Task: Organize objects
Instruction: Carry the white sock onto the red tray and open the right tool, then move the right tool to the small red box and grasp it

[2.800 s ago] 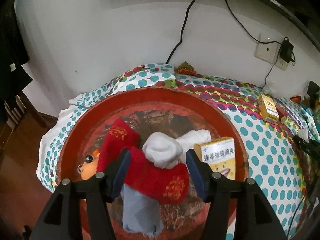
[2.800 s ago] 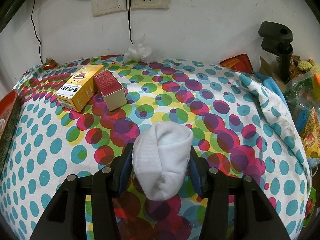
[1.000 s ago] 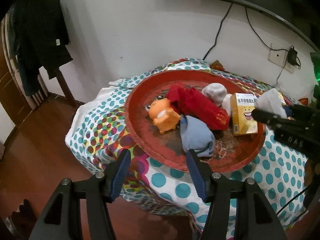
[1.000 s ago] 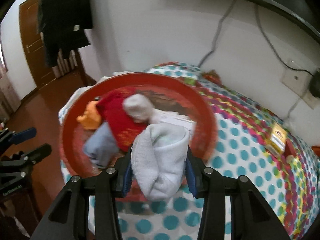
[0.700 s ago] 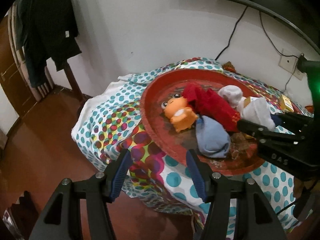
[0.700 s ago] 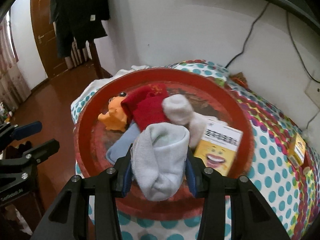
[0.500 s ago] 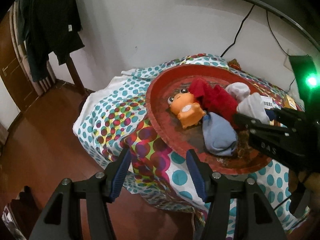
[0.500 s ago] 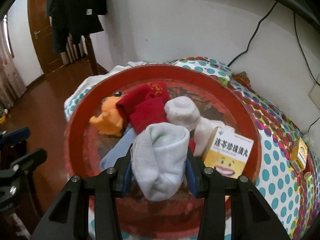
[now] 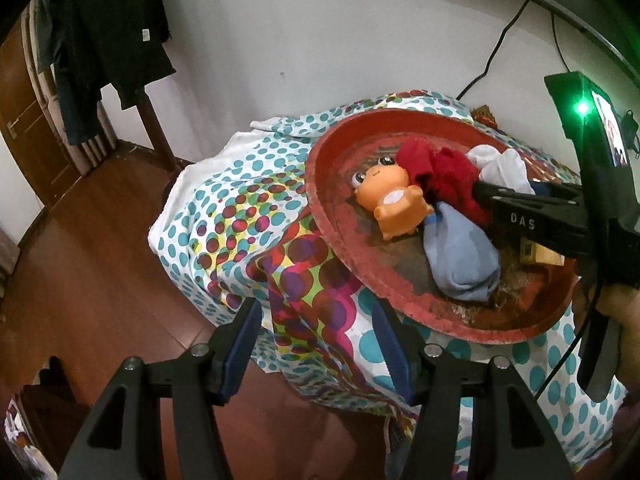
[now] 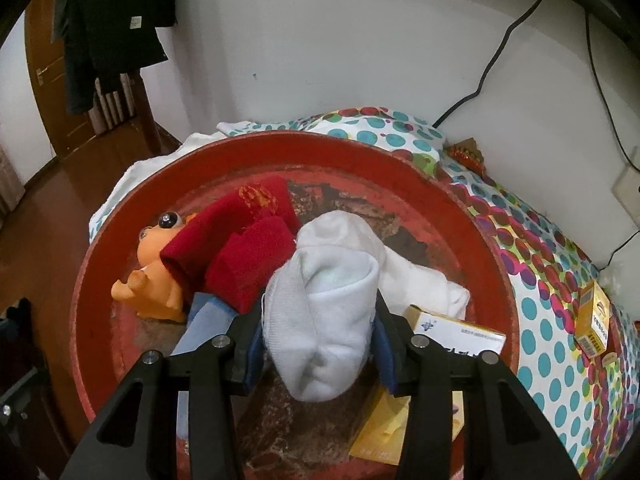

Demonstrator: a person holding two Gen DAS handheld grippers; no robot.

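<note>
Right tool (image 10: 320, 336) clamped on white sock (image 10: 324, 320) over red tray (image 10: 496, 264); left tool (image 9: 316, 340) open, empty, at tray's 7 o'clock.

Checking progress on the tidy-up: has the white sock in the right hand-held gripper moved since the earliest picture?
Yes. The white sock, then over the bare dotted cloth, now hangs above the red tray.

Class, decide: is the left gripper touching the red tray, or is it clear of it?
Apart. In the left wrist view the left gripper hangs open over the floor and spotted tablecloth, with cloth showing between its fingertips and the red tray rim.
</note>
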